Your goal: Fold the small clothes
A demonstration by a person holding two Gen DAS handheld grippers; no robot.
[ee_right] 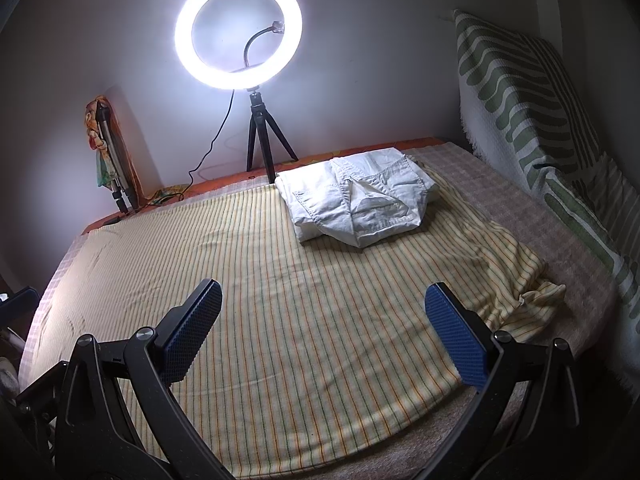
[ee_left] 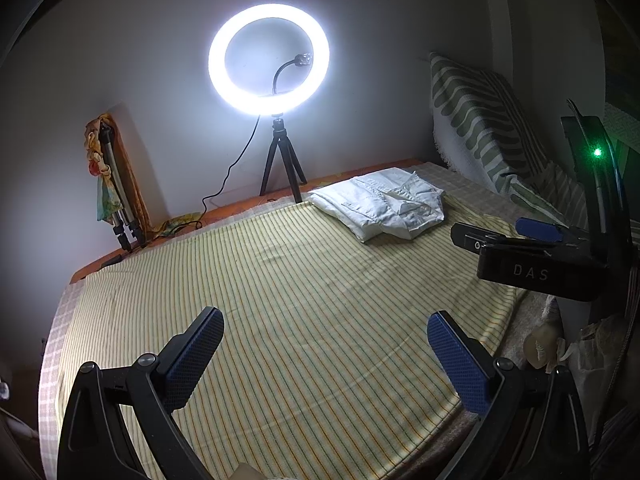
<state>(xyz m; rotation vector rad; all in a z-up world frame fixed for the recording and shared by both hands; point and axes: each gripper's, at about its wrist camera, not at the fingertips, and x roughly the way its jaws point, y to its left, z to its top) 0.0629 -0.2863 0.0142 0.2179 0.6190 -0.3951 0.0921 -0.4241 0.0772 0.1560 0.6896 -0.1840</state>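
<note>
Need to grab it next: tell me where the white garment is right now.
The white garment lies folded at the far right of the striped sheet, just right of the ring light tripod, left of the green-patterned cushion.

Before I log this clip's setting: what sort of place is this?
Probably a bedroom used as a recording spot: a bed under a striped sheet, a patterned cushion against the wall, a lit ring light on a tripod, and folded white clothes on the bed.
</note>
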